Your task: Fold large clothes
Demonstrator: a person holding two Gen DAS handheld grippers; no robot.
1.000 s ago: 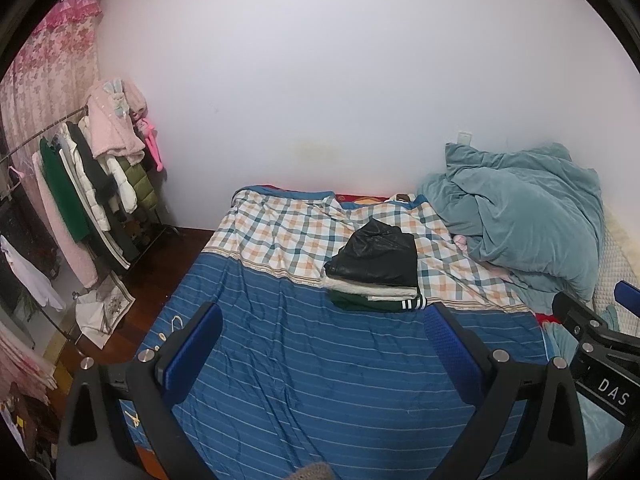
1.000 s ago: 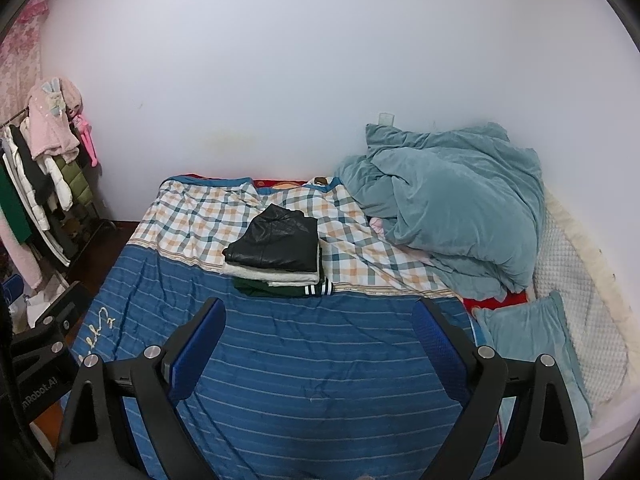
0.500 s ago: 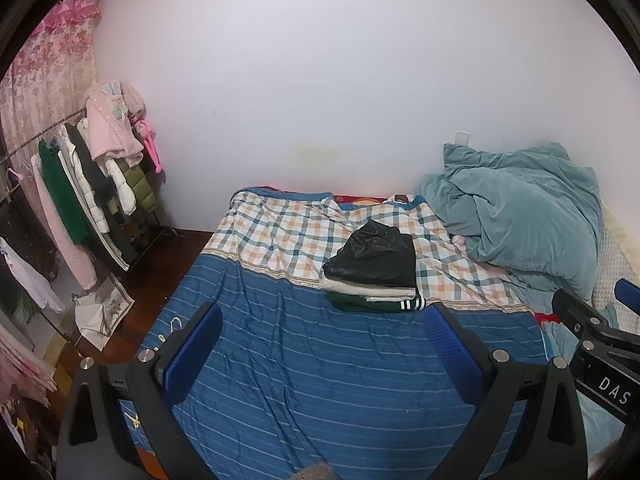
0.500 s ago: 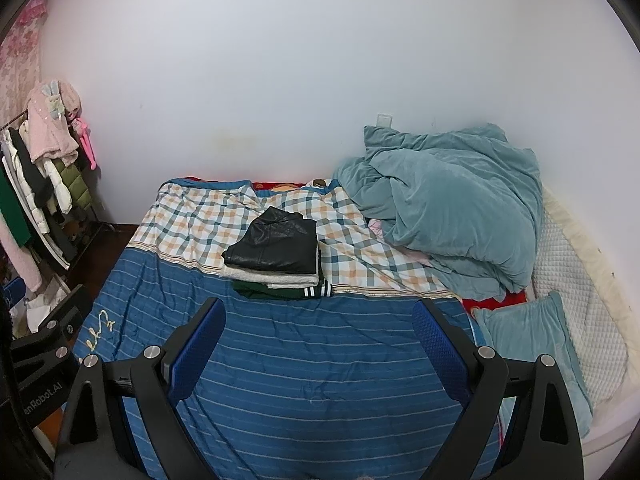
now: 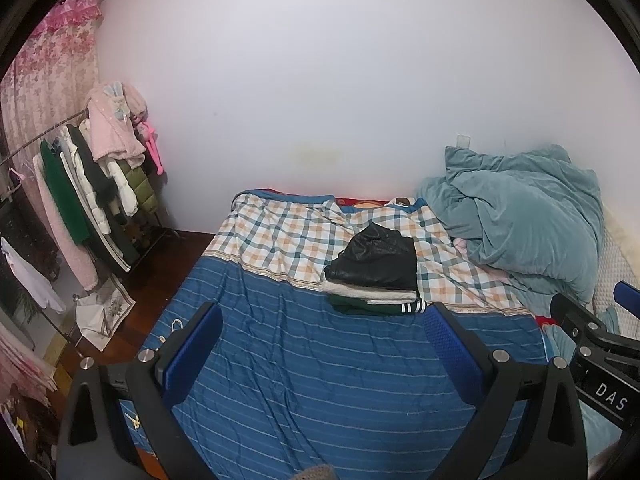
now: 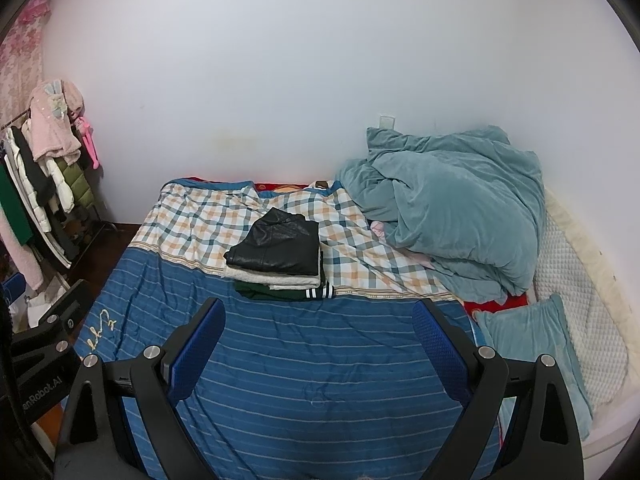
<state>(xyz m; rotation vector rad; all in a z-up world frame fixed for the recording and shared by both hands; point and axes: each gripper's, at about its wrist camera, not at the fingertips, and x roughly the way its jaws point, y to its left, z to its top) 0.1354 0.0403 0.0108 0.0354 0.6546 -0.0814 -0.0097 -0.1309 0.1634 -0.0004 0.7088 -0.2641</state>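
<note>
ahead of both grippers, a folded stack of clothes (image 5: 374, 276) lies on the bed (image 5: 320, 380), across the seam where blue stripes meet the check. left gripper (image 5: 324, 344) and right gripper (image 6: 320, 340) hover over the bare striped area with fingers spread wide and nothing between them. the stack sits forward and slightly right of the left gripper, forward and slightly left of the right gripper, so about equally near each. its long axis runs roughly crosswise. no unfolded garment shows on the stripes; the clothes rack (image 5: 80, 200) stands well apart to the left
</note>
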